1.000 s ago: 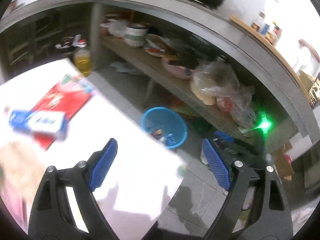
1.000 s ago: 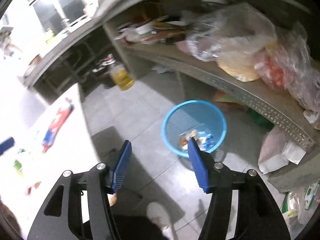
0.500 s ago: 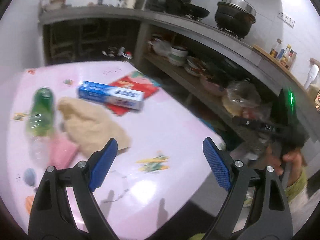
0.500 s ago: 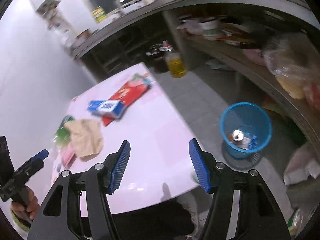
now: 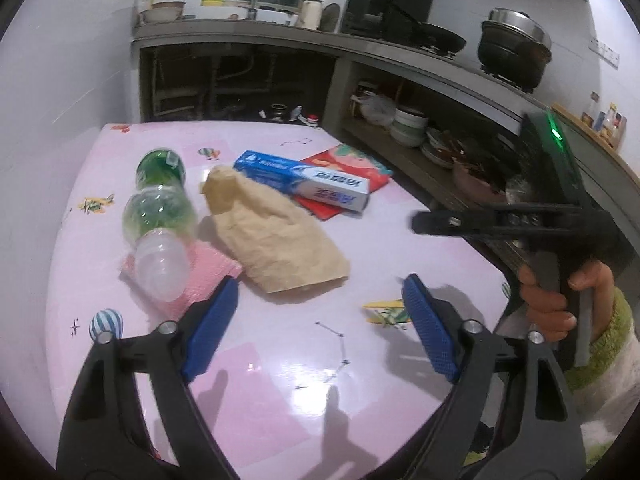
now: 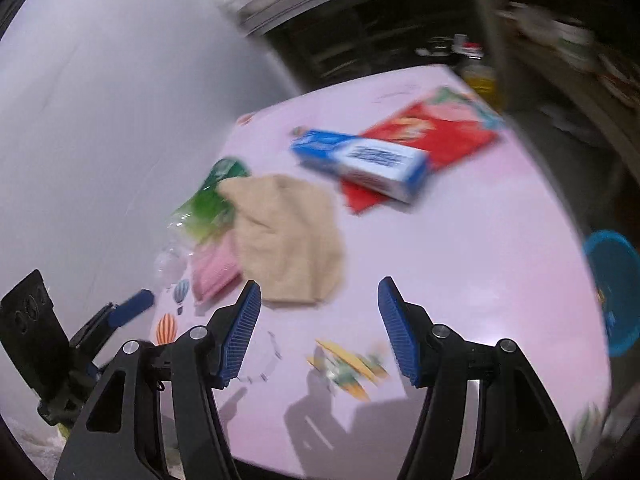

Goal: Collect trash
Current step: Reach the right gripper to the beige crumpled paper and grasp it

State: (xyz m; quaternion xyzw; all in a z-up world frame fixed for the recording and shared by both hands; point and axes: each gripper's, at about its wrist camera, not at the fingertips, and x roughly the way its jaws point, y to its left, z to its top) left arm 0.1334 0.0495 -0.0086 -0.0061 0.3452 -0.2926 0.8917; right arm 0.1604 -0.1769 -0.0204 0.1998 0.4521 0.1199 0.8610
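1. Both views have swung off the floor and the shelf onto the pink table (image 5: 360, 360) since a second ago, and your left gripper (image 5: 320, 332) has just been closing a little with nothing between its blue pads; it hangs released over bare table.
2. Left wrist view: take the beige paper bag (image 5: 280, 236) as your landmark. Left of it and touching lies the clear-and-green plastic bottle (image 5: 160, 216), resting partly on a pink packet (image 5: 200, 276). Beyond the bag sits the blue-and-white carton (image 5: 304, 182) on a red wrapper (image 5: 352, 174). If you close on the bag's limp corner it may slip free, and nudging the round bottle could roll it off. Your right hand (image 5: 552, 300) crowds in right of the bag.
3. Right wrist view, blurred: your right gripper (image 6: 320, 332) is unclenched and empty, just short of the bag (image 6: 292, 240). The blue bin (image 6: 612, 288) stands on the floor far right of it, so a loose hold could drop trash short of it.
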